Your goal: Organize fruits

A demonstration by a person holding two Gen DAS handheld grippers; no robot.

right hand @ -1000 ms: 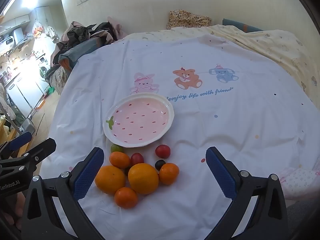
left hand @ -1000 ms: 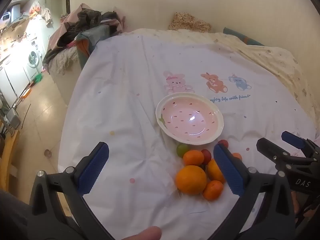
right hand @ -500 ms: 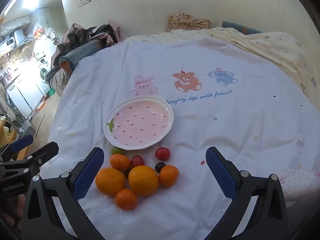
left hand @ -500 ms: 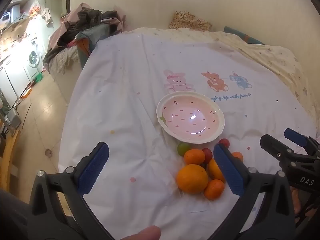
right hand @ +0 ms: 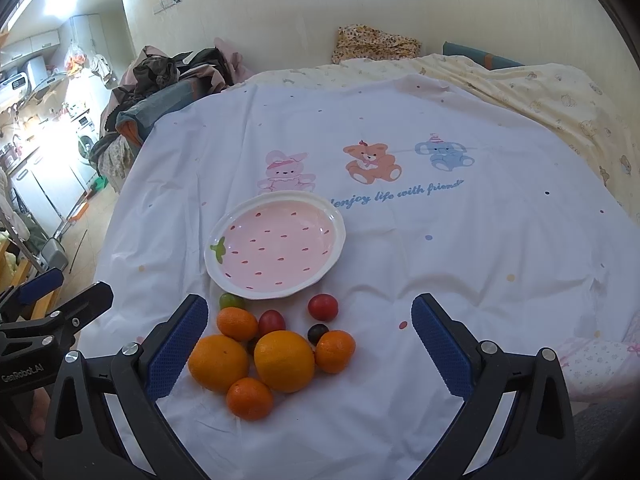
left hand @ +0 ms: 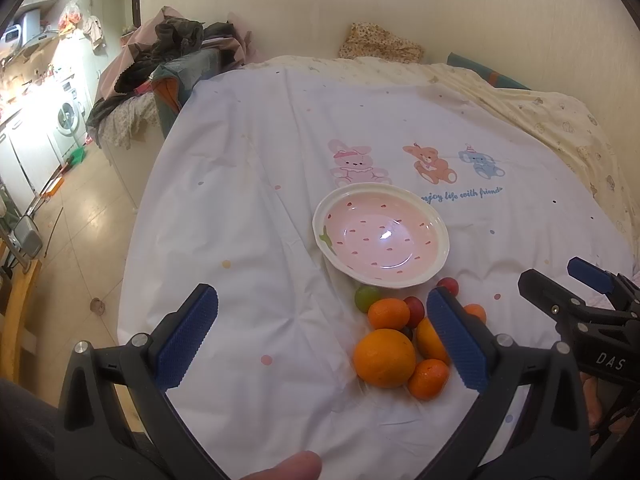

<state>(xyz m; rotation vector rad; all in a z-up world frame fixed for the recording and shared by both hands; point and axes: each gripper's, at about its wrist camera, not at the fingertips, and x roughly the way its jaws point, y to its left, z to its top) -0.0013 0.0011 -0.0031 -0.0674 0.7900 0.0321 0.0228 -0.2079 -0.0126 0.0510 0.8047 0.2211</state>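
Note:
A pink strawberry-pattern plate (right hand: 336,256) (left hand: 440,252) sits empty on the white printed cloth. Just in front of it lies a cluster of fruit: two large oranges (right hand: 284,360) (left hand: 384,358), several small tangerines (right hand: 250,398), red cherry tomatoes (right hand: 323,307), a green grape (right hand: 231,301) and a dark grape (right hand: 317,333). My right gripper (right hand: 308,348) is open and empty, held above and just short of the fruit. My left gripper (left hand: 320,332) is open and empty, to the left of the fruit. Each gripper shows at the edge of the other's view.
The cloth (right hand: 440,240) covers a bed-like surface, with a yellow blanket (right hand: 540,92) at the far right and a patterned pillow (right hand: 374,46) at the back. A pile of clothes (left hand: 172,60) lies beyond the left edge. Floor and kitchen are at far left.
Both grippers have drifted slightly back and up; the plate and fruit sit a little lower in both views. Nothing was grasped or moved.

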